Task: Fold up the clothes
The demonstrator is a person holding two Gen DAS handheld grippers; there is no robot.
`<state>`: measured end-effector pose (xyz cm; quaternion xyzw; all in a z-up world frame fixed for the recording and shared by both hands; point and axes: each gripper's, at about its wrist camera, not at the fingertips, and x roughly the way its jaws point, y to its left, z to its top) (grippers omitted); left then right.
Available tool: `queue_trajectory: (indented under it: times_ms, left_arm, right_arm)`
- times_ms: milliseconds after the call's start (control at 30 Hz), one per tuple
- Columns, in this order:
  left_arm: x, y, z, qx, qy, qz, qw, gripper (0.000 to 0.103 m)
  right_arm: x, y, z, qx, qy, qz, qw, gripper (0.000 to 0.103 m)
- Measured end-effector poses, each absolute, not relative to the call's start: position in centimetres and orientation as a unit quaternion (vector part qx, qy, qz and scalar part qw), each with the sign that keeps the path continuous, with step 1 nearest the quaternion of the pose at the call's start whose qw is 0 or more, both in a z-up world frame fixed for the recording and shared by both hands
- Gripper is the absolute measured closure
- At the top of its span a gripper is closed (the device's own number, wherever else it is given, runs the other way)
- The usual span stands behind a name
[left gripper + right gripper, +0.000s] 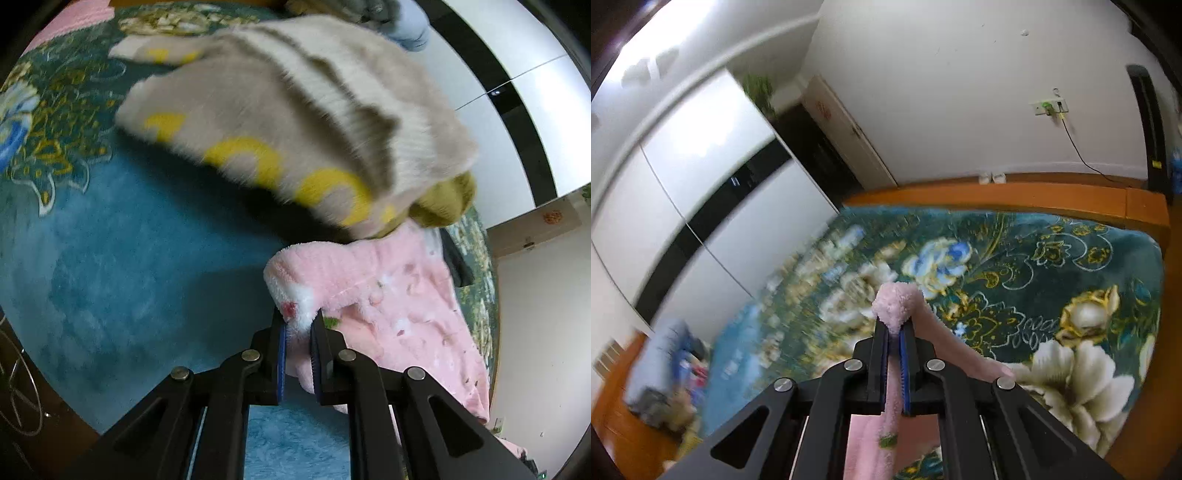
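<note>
Gripping a fold of fluffy pink fleece garment [399, 291], the left gripper [300, 325] has its black fingers [275, 332] clenched on a white-trimmed corner with a small red mark. From there the pink fabric spreads away toward 3 o'clock in the left wrist view, soft and rumpled, over a plush bed blanket [129, 258]. At 12 o'clock, just beyond the pink piece, lies a beige knitted sweater [295, 110] with ribbed cream bands and round yellow letters; it is blurred, and an olive-yellow part [447, 203] shows at its lower right end, touching the pink fleece. Open teal blanket stretches from 9 o'clock to 7 o'clock, ending at a dark edge.

Seen from the right wrist view, the right gripper [894, 328] is clamped on a rounded nub of the same pink fleece [895, 306], which trails back between the fingers [881, 343] and off toward 4 o'clock. Beyond it the blanket is dark green with large cream, blue and gold flowers [1082, 317], bare up to an orange wooden bed frame [997, 194] at 12 o'clock. White wardrobe doors [683, 177] with a black band stand at 10 o'clock, and a blurred pile of clothes [665, 369] sits at 8 o'clock.
</note>
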<state>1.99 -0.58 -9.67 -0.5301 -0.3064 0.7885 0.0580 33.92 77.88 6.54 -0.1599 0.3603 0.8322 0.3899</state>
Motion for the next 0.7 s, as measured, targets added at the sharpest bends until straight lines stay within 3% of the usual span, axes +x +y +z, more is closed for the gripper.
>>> queue_trajectory:
  times_ms: [267,567,667,700]
  left_arm:
    - [2.0,-0.8,-10.8,-0.552,-0.303,0.775,0.054,0.092]
    - [2.4,-0.6,-10.9,-0.561,-0.29,0.774,0.048,0.091]
    - [2.8,-0.6,-10.7,-0.558,-0.291,0.775,0.05,0.091]
    - [2.9,-0.6,-10.5,-0.556,-0.292,0.776,0.049,0.091]
  right_arm:
    - [27.5,81.3,-3.1,-0.291,0.379,0.772,0.42,0.097]
    - [30.3,82.4,-5.6,-0.316,0.404,0.75,0.417,0.093]
    - [30.8,82.1,-5.2,-0.32,0.403,0.753,0.41,0.082]
    - [31.0,82.0,-4.8,-0.317,0.4,0.757,0.407,0.07]
